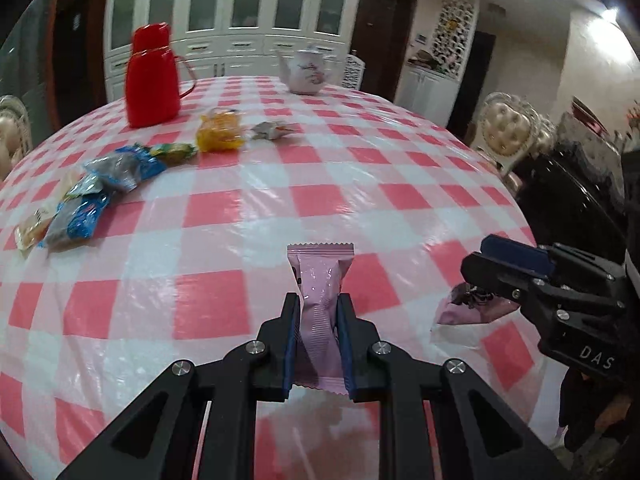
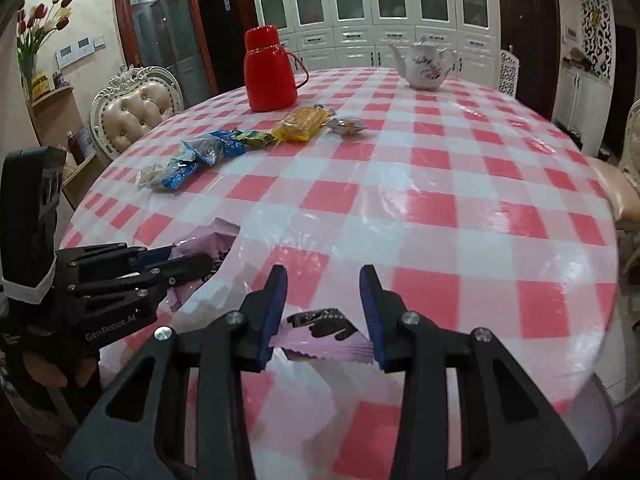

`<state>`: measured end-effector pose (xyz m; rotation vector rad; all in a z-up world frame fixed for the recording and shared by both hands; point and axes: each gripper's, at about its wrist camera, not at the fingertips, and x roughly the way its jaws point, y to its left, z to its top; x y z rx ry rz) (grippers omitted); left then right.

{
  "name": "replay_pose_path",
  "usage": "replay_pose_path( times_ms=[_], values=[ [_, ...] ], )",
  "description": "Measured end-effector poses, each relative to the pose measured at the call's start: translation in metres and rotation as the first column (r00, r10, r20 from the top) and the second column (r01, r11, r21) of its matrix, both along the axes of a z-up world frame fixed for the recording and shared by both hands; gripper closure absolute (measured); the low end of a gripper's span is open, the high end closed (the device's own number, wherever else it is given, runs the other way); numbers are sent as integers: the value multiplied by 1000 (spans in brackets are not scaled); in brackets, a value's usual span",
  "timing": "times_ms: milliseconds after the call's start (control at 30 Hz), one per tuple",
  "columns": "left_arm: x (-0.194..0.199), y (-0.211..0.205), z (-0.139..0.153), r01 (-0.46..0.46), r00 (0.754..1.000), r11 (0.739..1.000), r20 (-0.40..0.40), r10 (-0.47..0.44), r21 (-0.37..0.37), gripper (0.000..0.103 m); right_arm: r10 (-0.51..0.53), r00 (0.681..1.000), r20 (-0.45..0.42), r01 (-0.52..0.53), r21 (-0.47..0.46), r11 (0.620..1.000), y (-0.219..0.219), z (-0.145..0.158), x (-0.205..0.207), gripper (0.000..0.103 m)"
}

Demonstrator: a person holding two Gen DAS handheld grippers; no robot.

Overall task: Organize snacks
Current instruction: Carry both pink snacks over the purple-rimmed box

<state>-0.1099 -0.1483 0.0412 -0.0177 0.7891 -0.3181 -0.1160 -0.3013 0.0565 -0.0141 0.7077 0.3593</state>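
My left gripper (image 1: 319, 306) is shut on a pink snack packet (image 1: 320, 280) and holds it upright just over the checked tablecloth (image 1: 360, 184). It also shows in the right wrist view (image 2: 192, 264), at the left, with that packet (image 2: 218, 240). My right gripper (image 2: 323, 280) is open, its fingers either side of a second pink packet (image 2: 324, 338) lying flat on the table. In the left wrist view the right gripper (image 1: 480, 276) hovers over that packet (image 1: 468, 308). A row of snacks lies at the far left: blue packets (image 1: 80, 216), a green one (image 1: 172, 152), a yellow one (image 1: 220, 132), a silver one (image 1: 272, 130).
A red thermos jug (image 1: 154, 76) and a white flowered teapot (image 1: 306, 70) stand at the table's far side. Upholstered chairs (image 2: 136, 108) surround the round table. White cabinets (image 2: 400, 12) line the back wall.
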Motion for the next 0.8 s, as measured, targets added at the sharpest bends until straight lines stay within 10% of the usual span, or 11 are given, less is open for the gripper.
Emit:
replay_pose_path(
  times_ms=[567, 800],
  values=[
    [-22, -59, 8, 170, 985, 985, -7, -170, 14, 84, -106, 993, 42, 105, 33, 994, -72, 17, -38, 62],
    [-43, -134, 13, 374, 927, 926, -22, -374, 56, 84, -219, 974, 59, 221, -27, 975, -124, 26, -64, 62]
  ],
)
